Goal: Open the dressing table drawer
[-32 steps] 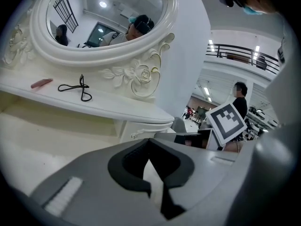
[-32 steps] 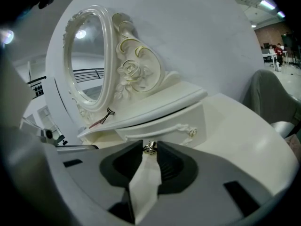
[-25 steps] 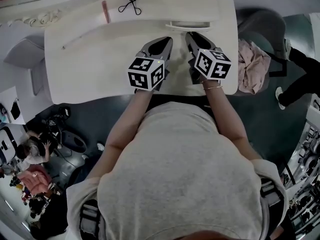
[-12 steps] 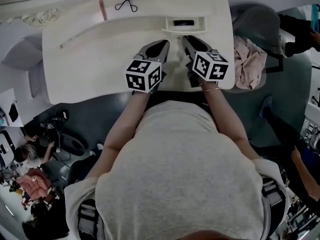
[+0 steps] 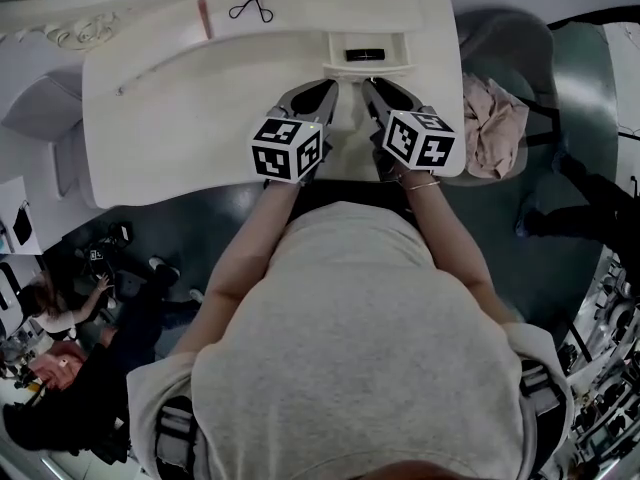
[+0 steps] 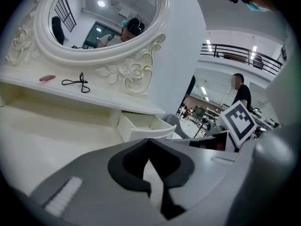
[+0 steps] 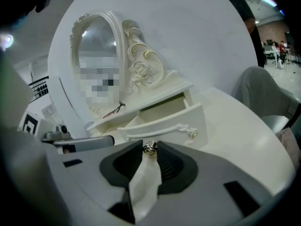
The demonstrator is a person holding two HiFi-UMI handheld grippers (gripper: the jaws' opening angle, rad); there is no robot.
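While one pink stick (image 5: pixel 207 18) and one eyelash curler (image 5: pixel 250 3) are lying on the shelf (image 5: pixel 310 13), two grippers are working over the dressing table (image 5: pixel 170 118). The left gripper (image 5: pixel 333 82) is staying pressed together, empty. The right gripper (image 5: pixel 366 81) is pinching the knob (image 7: pixel 150 148) of the single cream drawer (image 5: pixel 368 68), which is sitting pulled out under the shelf. Something dark is lying inside it, too small to identify.

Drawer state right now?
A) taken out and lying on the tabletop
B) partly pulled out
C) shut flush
B: the drawer juts out from the dressing table, with its inside open to view from above.
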